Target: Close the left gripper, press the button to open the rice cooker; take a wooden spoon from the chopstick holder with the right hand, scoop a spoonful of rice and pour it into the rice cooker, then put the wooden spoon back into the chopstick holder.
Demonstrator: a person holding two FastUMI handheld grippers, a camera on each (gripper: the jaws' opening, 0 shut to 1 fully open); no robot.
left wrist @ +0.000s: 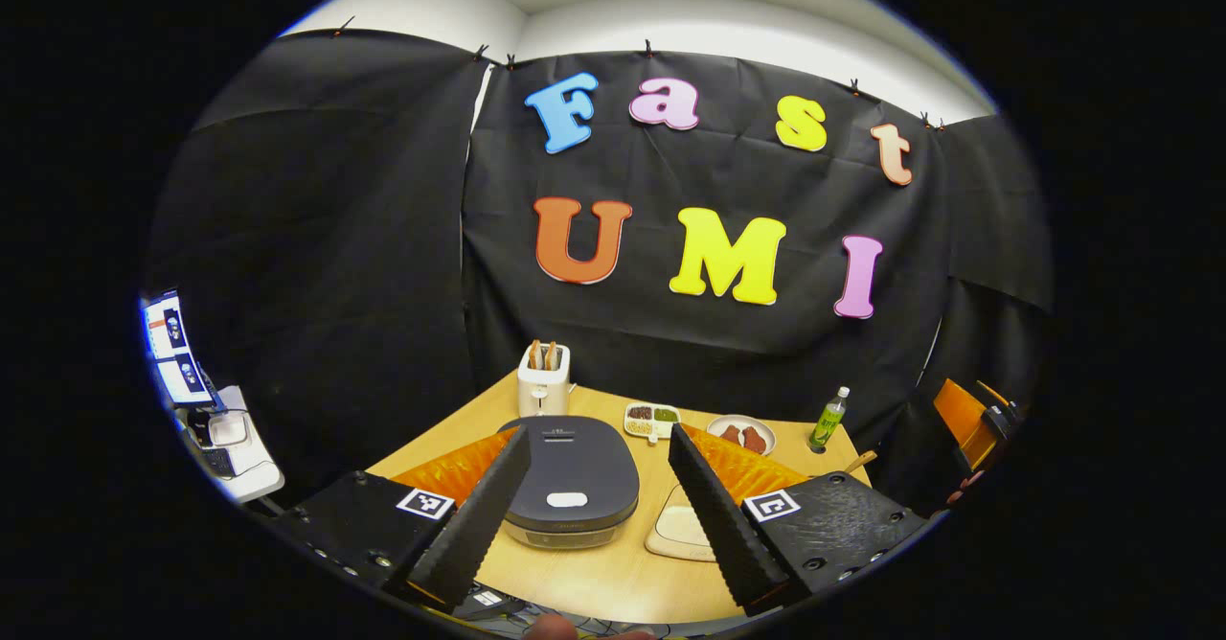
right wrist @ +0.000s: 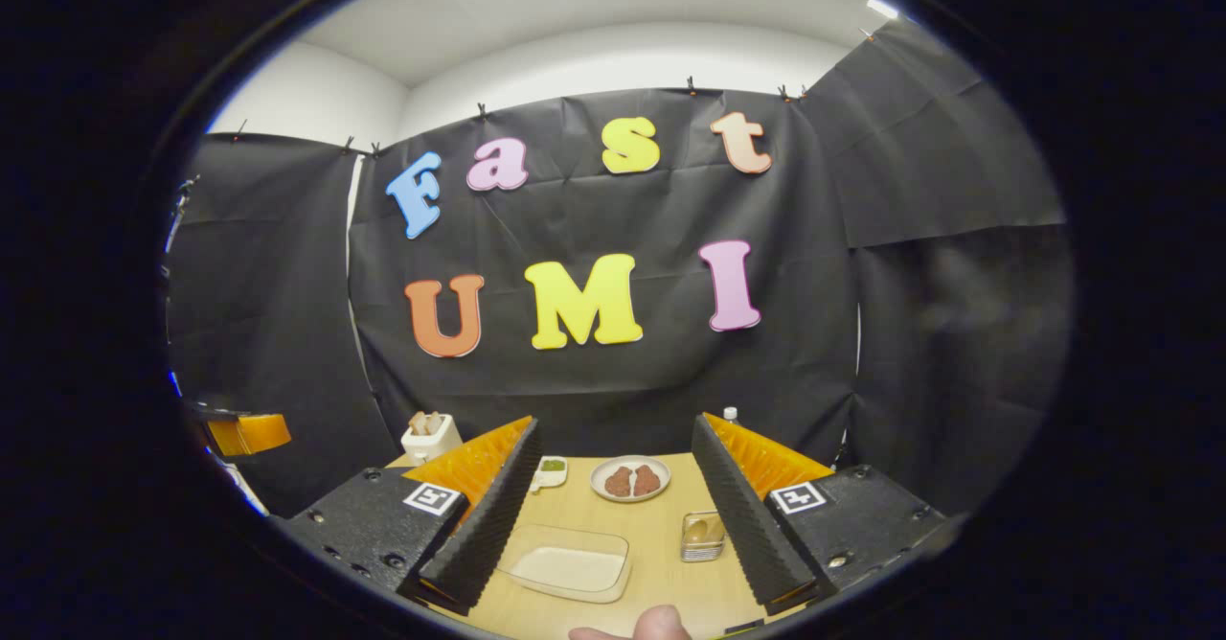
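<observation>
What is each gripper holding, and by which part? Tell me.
Nothing is held. The left gripper is open above the closed rice cooker; the right gripper is open and empty.

1. No word, brand or number could be read on the rice cooker (left wrist: 572, 487), low in the left gripper view.
2. The green bottle's (left wrist: 828, 420) label, at centre right, was too small to read.
3. Square coded markers (left wrist: 424, 503) on the gripper bodies carried patterns, not letters.
</observation>
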